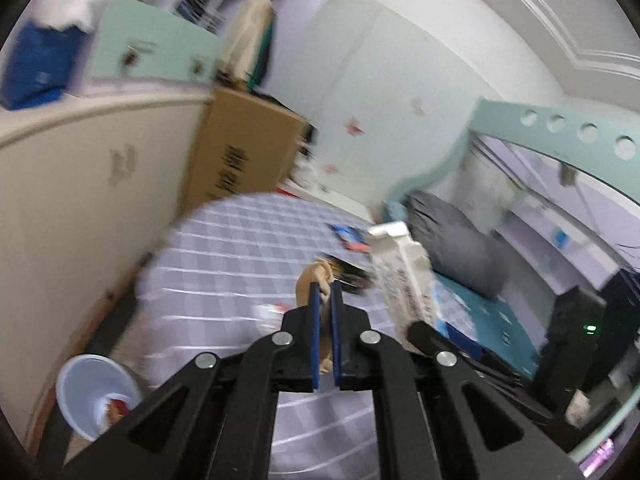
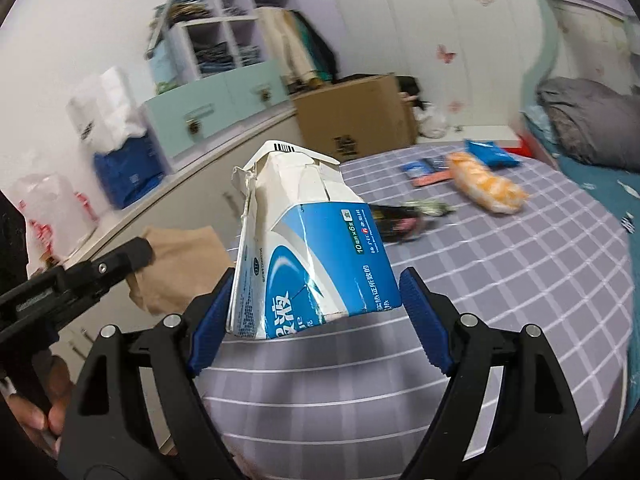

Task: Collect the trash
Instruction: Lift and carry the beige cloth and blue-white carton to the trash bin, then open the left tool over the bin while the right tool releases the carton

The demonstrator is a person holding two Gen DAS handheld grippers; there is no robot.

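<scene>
My left gripper (image 1: 326, 292) is shut on a crumpled brown paper bag (image 1: 314, 278), held above the purple checked sheet (image 1: 224, 264); the bag also shows in the right wrist view (image 2: 176, 264). My right gripper (image 2: 316, 312) is shut on a torn white and blue carton (image 2: 308, 248), held above the sheet; the carton also shows in the left wrist view (image 1: 404, 268). More trash lies farther on the sheet: an orange snack bag (image 2: 484, 184), a blue packet (image 2: 492, 152), a dark wrapper (image 2: 404, 216) and a small blue and red packet (image 2: 424, 172).
A white bin (image 1: 94, 394) with a red wrapper inside stands on the floor at lower left. A cardboard box (image 2: 356, 116) stands against the beige cabinet (image 1: 80, 200). A grey pillow (image 2: 588, 120) lies at the bed's head. Plastic bags (image 2: 108, 116) sit on the cabinet top.
</scene>
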